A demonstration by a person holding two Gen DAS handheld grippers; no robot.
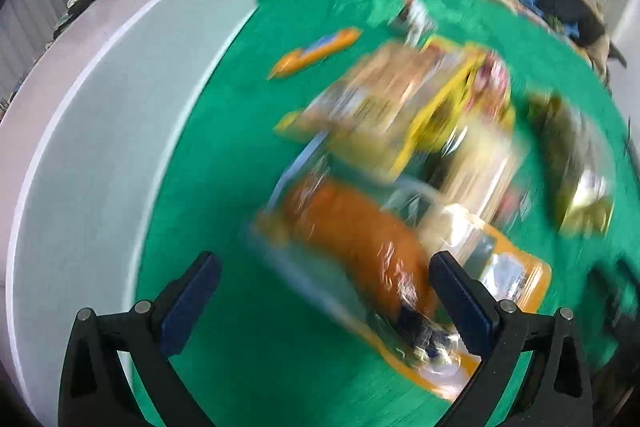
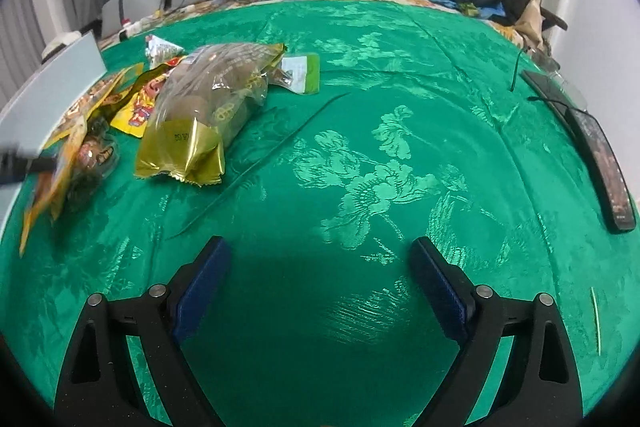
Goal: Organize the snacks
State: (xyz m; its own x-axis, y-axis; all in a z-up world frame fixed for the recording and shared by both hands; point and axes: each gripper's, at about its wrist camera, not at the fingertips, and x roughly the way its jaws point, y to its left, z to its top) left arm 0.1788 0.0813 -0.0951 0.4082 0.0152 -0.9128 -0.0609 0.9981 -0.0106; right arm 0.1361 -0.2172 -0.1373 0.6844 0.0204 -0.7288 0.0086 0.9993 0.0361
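Left tongs (image 1: 326, 289) hang spread wide over the blurred orange bread packet (image 1: 360, 247), pinching nothing; white box (image 1: 100, 131) sits just left on the green cloth (image 1: 240, 307). Slow down, so you can center the packet before closing. Right tongs (image 2: 322, 285) also spread, empty, well apart from the gold-ended snack bag (image 2: 208, 99).

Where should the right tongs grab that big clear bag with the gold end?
Take the bag by its flat crimped gold end, coming in low from the near side. That seal lies thin on the green cloth facing the right tongs, while the bulging middle looks too wide.
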